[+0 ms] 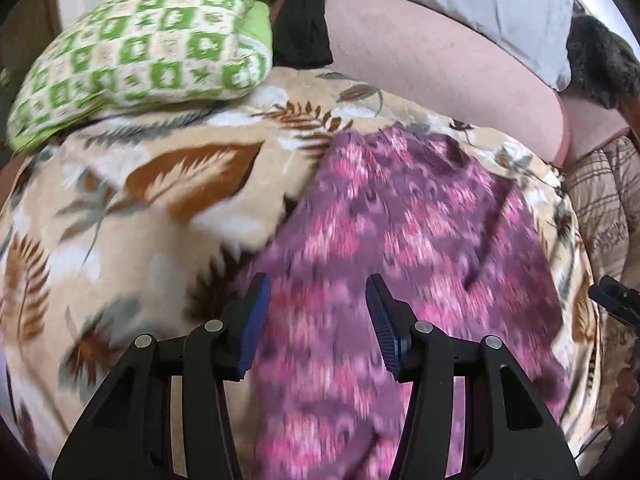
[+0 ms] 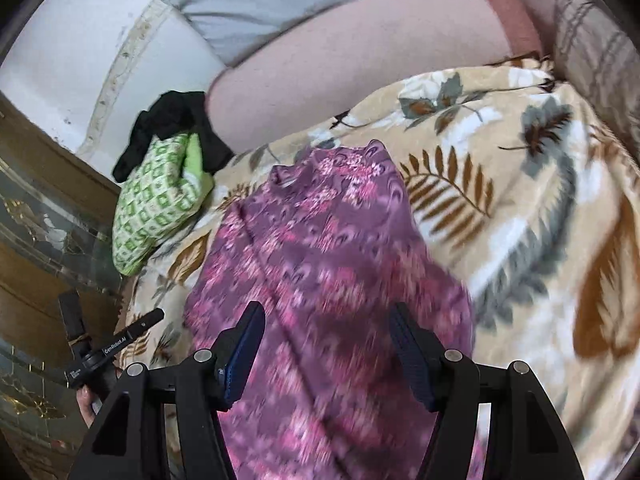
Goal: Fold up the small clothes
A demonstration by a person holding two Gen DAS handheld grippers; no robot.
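The left gripper [image 1: 318,320] hangs over the near part of the purple floral garment [image 1: 400,248], its blue pads apart with nothing pinched between them; the cloth seen in the gap lies below, flat and unlifted. The right gripper [image 2: 326,344] is in the same state: jaws apart and empty above the same garment [image 2: 320,264]. Both point steeply down, which suits a reach for the near hem, likely one claw for each lower corner.

The garment lies spread along the middle of the leaf-patterned blanket [image 1: 120,208], its neckline at the far end and its body running toward the grippers. That lengthwise lay gives a clear fold line across the middle, so I judge the fold has not yet begun.

Off the blanket's far left corner sits a green-checked pillow [image 1: 140,52] with a black garment [image 1: 300,20] draped behind it, well clear of the working area. Beyond the blanket's far edge is a pink sheet [image 1: 440,64].
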